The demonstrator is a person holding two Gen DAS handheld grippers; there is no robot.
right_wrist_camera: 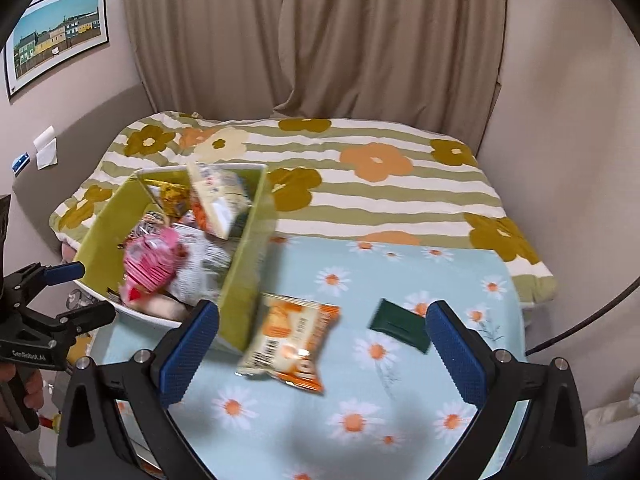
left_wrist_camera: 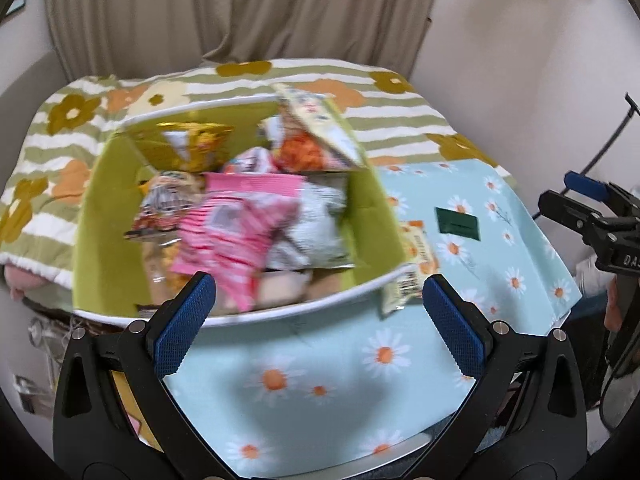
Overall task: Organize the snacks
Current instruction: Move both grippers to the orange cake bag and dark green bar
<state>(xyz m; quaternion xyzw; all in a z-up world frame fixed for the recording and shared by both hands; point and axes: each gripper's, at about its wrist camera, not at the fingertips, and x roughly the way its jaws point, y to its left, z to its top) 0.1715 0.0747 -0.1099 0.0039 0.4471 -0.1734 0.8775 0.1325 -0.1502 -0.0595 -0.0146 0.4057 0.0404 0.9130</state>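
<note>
Snacks fill the green box, which sits on the left part of a daisy-print cloth with its far end over a striped flower blanket. Inside it a pink packet lies across the middle, a white packet just right of it, a gold packet against the far wall, and an orange-and-cream packet leans up over the far right corner. The pile is blurred, so the print on the wrappers cannot be read.

One orange snack packet lies outside on the cloth, just beside the box's right wall, tilted. A dark green flat packet lies further right on the cloth, apart from it.

Near the box's front rim, the left gripper has its blue-padded fingers spread wide and nothing between them. The right gripper hangs above the cloth with its fingers equally wide apart and empty; the orange snack packet shows between them, but whether the pads are level with it cannot be told.

Beige curtains hang behind the bed, and a framed picture of coloured houses hangs on the left wall. Part of a hand grips the left tool's handle.
</note>
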